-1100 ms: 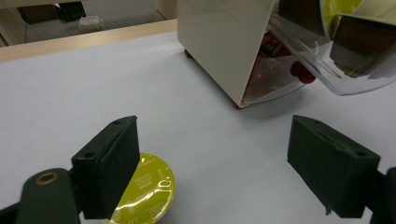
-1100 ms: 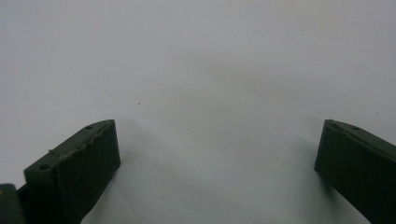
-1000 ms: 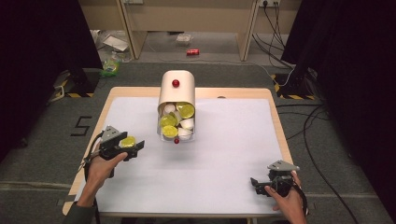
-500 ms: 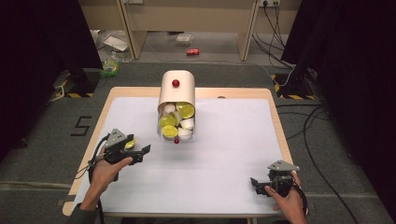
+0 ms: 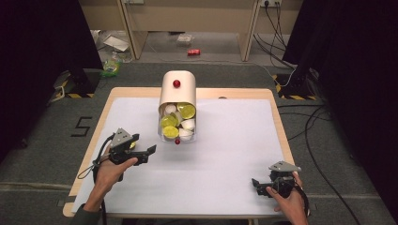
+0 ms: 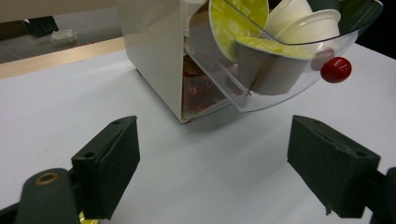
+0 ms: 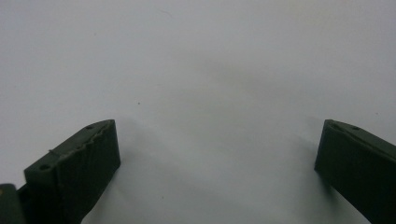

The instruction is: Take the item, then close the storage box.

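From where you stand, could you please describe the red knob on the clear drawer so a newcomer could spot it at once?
Start at the cream dispenser at the table's far middle. Its clear drawer tilts open, full of capsules. The red knob sits on the drawer's front edge, lower than the second red knob on top.

Clearance around the capsule dispenser, table top

The cream dispenser (image 5: 177,96) stood at 12 o'clock on the white table (image 5: 225,154), its clear drawer (image 6: 289,79) tilted open toward 6 o'clock and loaded with capsules (image 5: 171,123); a red knob (image 6: 335,69) jutted from the drawer's front edge. The left gripper (image 5: 141,153), jaws apart with nothing between, sat near the drawer at 8 o'clock, bare table between them. The right gripper (image 5: 259,183) at 4 o'clock, jaws apart, faced bare white surface. Centre, 3 and 9 o'clock lay free.
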The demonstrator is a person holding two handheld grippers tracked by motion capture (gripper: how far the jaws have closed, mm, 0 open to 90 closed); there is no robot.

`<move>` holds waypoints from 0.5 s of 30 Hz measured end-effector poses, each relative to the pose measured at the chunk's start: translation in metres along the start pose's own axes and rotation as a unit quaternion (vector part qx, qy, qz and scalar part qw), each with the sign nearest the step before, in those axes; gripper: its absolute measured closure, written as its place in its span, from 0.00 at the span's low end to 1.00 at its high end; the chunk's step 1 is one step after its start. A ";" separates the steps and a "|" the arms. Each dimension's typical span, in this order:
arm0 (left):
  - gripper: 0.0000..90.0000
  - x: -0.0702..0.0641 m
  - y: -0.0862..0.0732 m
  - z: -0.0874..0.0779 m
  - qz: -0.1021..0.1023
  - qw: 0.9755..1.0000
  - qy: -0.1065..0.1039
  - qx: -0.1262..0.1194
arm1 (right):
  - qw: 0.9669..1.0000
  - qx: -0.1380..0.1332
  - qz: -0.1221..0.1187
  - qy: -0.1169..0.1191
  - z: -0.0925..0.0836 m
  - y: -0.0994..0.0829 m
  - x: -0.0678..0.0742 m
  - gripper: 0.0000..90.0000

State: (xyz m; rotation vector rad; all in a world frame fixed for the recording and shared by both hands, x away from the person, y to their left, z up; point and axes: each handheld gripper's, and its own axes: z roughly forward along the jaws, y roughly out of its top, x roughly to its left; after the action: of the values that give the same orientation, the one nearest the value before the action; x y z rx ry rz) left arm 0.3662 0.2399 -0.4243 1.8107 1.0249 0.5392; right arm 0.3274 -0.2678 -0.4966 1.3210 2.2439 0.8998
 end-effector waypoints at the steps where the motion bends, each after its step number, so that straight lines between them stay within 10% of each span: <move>1: 0.18 -0.001 0.001 0.000 0.001 1.000 -0.001 -0.001 | 1.000 0.000 0.001 0.000 0.000 0.000 0.000 0.00; 15: 0.17 -0.006 0.012 0.006 0.003 1.000 -0.006 -0.008 | 1.000 0.000 0.000 0.000 0.000 0.000 0.000 0.00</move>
State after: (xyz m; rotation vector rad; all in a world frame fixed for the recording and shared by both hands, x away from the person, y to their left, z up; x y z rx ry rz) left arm 0.3723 0.2296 -0.4160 1.8004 1.0051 0.5386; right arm 0.3274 -0.2678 -0.4966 1.3214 2.2439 0.8996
